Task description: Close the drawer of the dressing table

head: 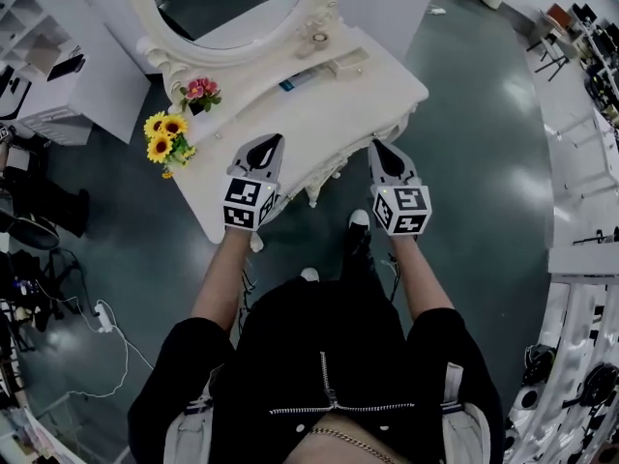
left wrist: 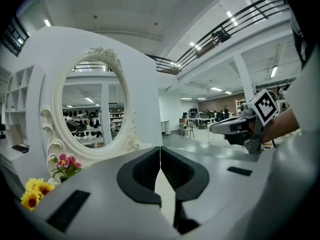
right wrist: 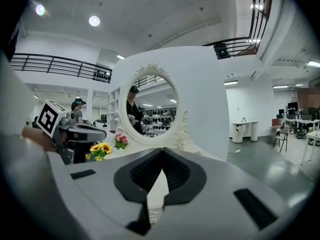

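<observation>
The white dressing table (head: 329, 114) with its oval mirror (head: 232, 8) stands in front of me in the head view. Its carved front apron (head: 324, 177), where the drawer sits, shows only as a narrow strip under the top's near edge; nothing juts out past the top. My left gripper (head: 274, 144) and right gripper (head: 379, 149) hover side by side over that near edge, both shut and holding nothing. In the left gripper view the jaws (left wrist: 160, 156) meet in front of the mirror (left wrist: 92, 106). In the right gripper view the jaws (right wrist: 161, 156) meet too.
Sunflowers (head: 166, 138) and a pink bouquet (head: 200, 92) sit at the table's left end, a tube (head: 300, 80) near the mirror. A white shelf unit (head: 39, 56) stands at left, cables and a power strip (head: 102, 317) lie on the floor, white counters (head: 580, 211) at right.
</observation>
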Demonstrator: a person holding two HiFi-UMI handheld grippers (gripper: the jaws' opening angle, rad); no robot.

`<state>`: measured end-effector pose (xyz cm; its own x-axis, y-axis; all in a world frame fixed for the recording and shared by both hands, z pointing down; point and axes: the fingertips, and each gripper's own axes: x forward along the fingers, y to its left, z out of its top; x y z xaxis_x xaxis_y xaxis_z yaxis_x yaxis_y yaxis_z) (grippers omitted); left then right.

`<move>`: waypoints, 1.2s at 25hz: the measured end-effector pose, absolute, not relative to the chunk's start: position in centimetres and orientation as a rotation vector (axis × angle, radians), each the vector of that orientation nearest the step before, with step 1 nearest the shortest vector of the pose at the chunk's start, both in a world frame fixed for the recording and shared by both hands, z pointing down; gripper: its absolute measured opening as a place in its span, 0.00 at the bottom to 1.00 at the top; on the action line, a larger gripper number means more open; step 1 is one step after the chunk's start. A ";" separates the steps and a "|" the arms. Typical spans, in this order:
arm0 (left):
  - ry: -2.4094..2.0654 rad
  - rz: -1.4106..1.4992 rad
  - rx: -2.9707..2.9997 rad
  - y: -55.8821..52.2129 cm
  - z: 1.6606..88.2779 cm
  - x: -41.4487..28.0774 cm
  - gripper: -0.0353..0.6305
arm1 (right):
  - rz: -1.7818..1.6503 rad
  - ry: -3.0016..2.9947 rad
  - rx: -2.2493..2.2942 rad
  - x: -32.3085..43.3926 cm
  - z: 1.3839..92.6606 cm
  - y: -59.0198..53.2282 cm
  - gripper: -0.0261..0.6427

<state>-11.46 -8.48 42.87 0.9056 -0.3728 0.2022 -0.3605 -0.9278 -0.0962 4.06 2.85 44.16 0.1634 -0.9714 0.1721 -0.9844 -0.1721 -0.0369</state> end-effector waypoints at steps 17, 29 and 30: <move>1.222 -0.380 -2.878 -22.0 42.7 -3.9 0.09 | 0.210 -2.367 1.854 16.2 44.1 -18.8 0.05; 1.465 -0.350 -2.775 -25.4 42.1 2.3 0.09 | 0.155 -2.532 1.626 21.1 43.6 -25.8 0.05; 1.471 -0.349 -2.772 -25.6 42.3 2.7 0.09 | 0.154 -2.538 1.621 21.4 43.8 -26.1 0.05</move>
<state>2.68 -25.60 42.29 0.5417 -0.8161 0.2016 -0.8196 -0.5660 -0.0891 21.39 -26.13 43.75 -0.4163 -0.8949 0.1605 -0.9078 0.4191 -0.0181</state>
